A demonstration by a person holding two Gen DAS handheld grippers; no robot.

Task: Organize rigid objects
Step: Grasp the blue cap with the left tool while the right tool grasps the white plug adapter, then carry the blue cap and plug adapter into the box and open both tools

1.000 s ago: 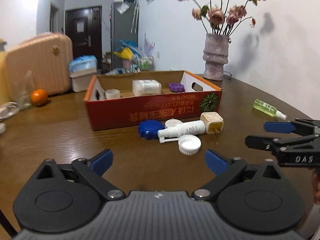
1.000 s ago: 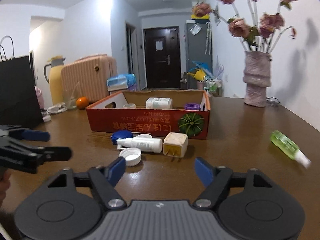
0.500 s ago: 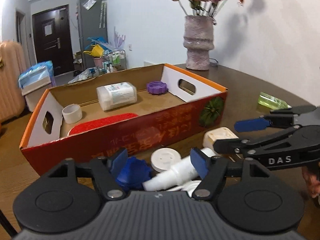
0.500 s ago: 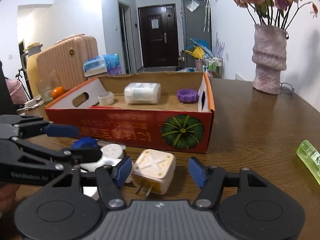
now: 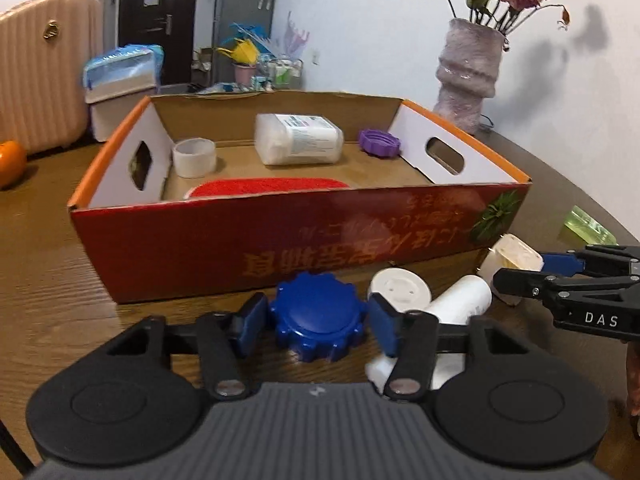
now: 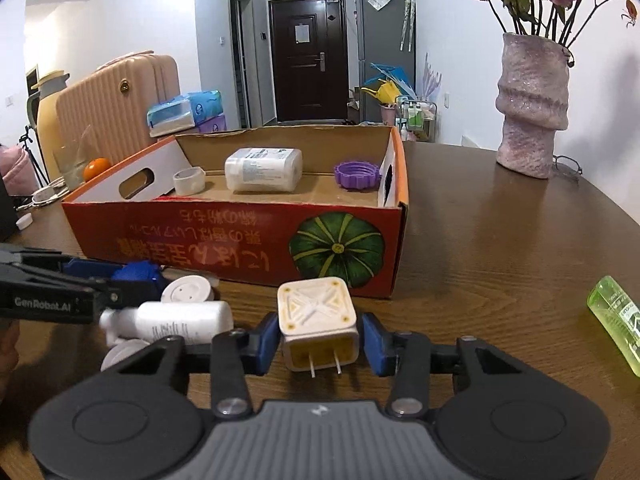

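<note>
A blue ridged cap (image 5: 318, 326) lies on the table in front of the red cardboard box (image 5: 280, 240). My left gripper (image 5: 316, 328) brackets the cap, its blue pads touching or nearly touching both sides. A cream plug adapter (image 6: 317, 322) lies prongs toward me, and my right gripper (image 6: 318, 340) brackets it with small gaps at the pads. A white spray bottle (image 6: 176, 322) and a white lid (image 6: 186, 290) lie between them. The box holds a white jar (image 5: 298, 140), a purple cap (image 5: 379, 143), a tape roll (image 5: 194, 157) and a red pad (image 5: 268, 189).
A green bottle (image 6: 618, 320) lies on the table at the right. A pink vase (image 6: 532, 104) with flowers stands behind the box on the right. An orange (image 6: 97, 168), a glass and a suitcase (image 6: 116, 108) are at the far left.
Both grippers have moved forward and down to the objects in front of the box. The left jaws have narrowed around the blue cap, the right jaws around the plug adapter.
</note>
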